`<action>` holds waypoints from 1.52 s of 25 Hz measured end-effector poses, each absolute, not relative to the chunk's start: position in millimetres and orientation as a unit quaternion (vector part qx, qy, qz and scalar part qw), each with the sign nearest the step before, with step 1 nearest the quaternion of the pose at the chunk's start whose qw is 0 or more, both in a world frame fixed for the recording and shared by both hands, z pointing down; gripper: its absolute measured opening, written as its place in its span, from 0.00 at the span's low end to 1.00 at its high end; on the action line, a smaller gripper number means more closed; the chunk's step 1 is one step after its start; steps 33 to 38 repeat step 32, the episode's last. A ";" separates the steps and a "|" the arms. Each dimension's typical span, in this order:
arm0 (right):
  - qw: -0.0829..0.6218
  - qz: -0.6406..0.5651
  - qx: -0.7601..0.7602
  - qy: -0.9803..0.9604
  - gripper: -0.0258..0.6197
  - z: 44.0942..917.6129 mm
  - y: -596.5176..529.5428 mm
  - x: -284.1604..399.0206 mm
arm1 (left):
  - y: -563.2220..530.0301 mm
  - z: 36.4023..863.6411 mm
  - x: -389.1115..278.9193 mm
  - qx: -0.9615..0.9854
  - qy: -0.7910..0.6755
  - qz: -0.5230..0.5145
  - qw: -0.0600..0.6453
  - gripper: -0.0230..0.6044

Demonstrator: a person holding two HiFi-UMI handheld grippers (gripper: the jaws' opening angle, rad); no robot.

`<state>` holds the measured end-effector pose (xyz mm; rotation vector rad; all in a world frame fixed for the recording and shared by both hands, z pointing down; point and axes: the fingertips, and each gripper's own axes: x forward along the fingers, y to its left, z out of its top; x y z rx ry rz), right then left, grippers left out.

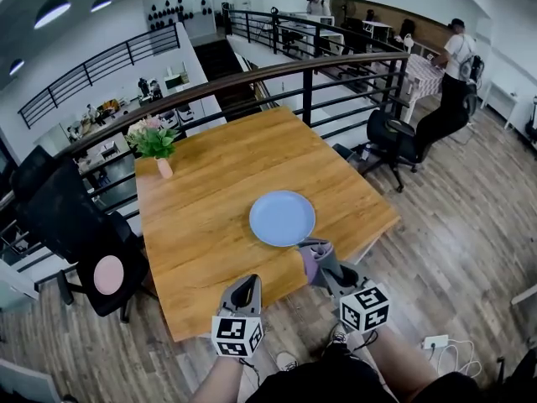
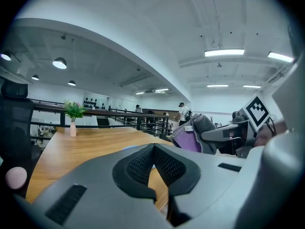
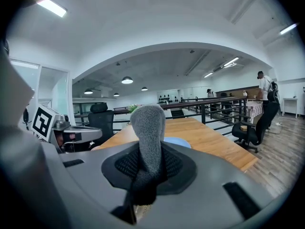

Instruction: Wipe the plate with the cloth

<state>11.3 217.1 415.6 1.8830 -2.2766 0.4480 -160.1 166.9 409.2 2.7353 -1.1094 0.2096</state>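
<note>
A light-blue plate lies near the front edge of the wooden table. Just in front of it, at the table's edge, my right gripper is shut on a grey and purple cloth. In the right gripper view the cloth stands up grey between the jaws of that gripper, with the plate behind it. My left gripper is shut and holds nothing, off the table's front edge and left of the plate. The left gripper view shows its closed jaws and the cloth at right.
A pink vase with a green plant stands at the table's far left corner. A black office chair sits left of the table and another at the right. A black railing runs behind the table. People stand far off.
</note>
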 end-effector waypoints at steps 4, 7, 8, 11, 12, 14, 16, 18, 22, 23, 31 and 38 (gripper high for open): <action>0.072 0.154 0.628 -0.759 0.15 417.0 220.4 11.3 | 169.3 406.8 -160.1 0.921 -0.374 0.068 0.088 0.07; 0.074 0.156 0.626 -0.760 0.15 419.3 221.6 11.3 | 170.4 407.1 -159.4 0.920 -0.376 0.068 0.090 0.07; 0.074 0.157 0.625 -0.761 0.15 420.0 221.7 11.5 | 170.6 407.3 -159.1 0.920 -0.376 0.068 0.091 0.07; 0.073 0.158 0.626 -0.760 0.15 421.1 219.7 12.7 | 169.1 408.0 -157.7 0.920 -0.375 0.068 0.092 0.07; 0.072 0.159 0.626 -0.760 0.15 421.7 218.6 13.1 | 168.2 408.5 -157.0 0.920 -0.374 0.069 0.092 0.07; 0.072 0.161 0.626 -0.760 0.15 423.6 217.0 13.1 | 166.5 409.7 -156.4 0.921 -0.373 0.070 0.092 0.07; 0.072 0.162 0.626 -0.759 0.15 424.4 216.3 13.2 | 165.0 410.3 -155.8 0.921 -0.372 0.072 0.093 0.07; 0.072 0.162 0.626 -0.759 0.15 424.6 216.7 14.0 | 164.8 411.0 -154.6 0.921 -0.371 0.074 0.093 0.07; 0.071 0.163 0.626 -0.759 0.15 425.7 216.0 15.5 | 163.0 412.9 -152.0 0.922 -0.369 0.075 0.093 0.07; 0.071 0.163 0.626 -0.759 0.15 426.2 214.8 15.6 | 161.6 413.2 -151.8 0.922 -0.368 0.076 0.093 0.07; 0.070 0.165 0.623 -0.761 0.15 426.8 211.1 14.5 | 159.3 413.1 -152.3 0.921 -0.369 0.081 0.093 0.07; 0.070 0.165 0.623 -0.761 0.15 426.7 211.5 14.2 | 159.8 412.7 -152.2 0.921 -0.369 0.081 0.092 0.07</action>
